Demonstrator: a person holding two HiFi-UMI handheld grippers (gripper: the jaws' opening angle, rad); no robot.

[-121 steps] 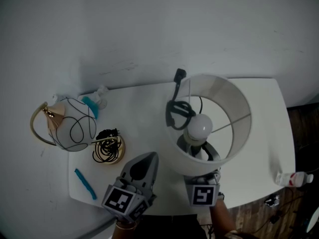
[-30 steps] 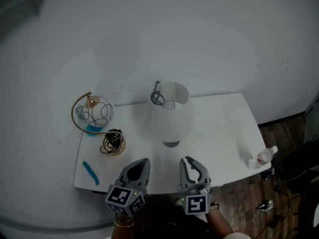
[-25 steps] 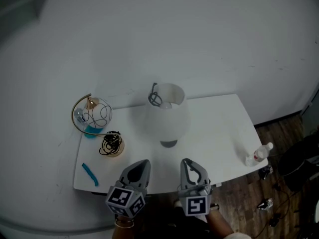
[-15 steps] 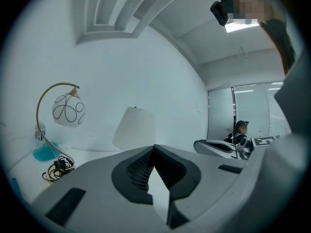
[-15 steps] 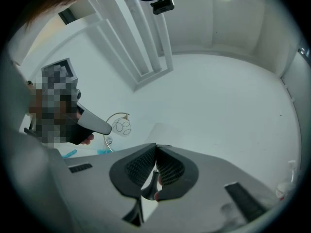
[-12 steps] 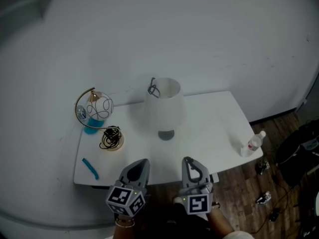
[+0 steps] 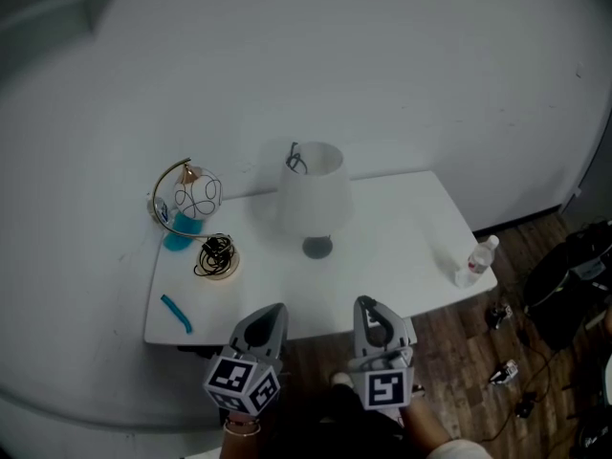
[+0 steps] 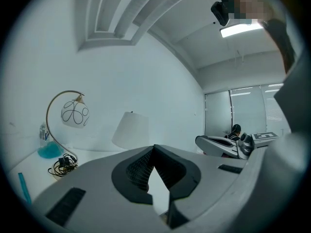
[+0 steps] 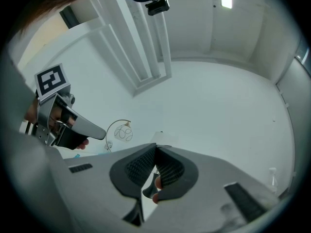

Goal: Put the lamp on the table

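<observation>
In the head view my hands are cut off at the bottom edge, so I see little more than the left gripper and the right gripper poking up from there. In the left gripper view the foot of the lamp is hidden behind the grey jaw bodies, and only its white shade shows, left of centre. The right gripper view hides still more. Just the top of the shade peeks over the pads, and through the slot beneath them I catch a dark shape and something pinkish that I cannot identify. The bottle at the right edge of the table is too small to read. In the head view the lamp stands upright on the table, toward its far edge in the upper middle of the frame. A second lamp and a coil of cord sit to its left. Both grippers are low in the frame, off the table's near edge and well apart from the lamp, which lies up-frame roughly between the two. The left gripper is clenched, its pad tips together on nothing. The right gripper's jaws have just been closing and now meet, with nothing caught between them.
</observation>
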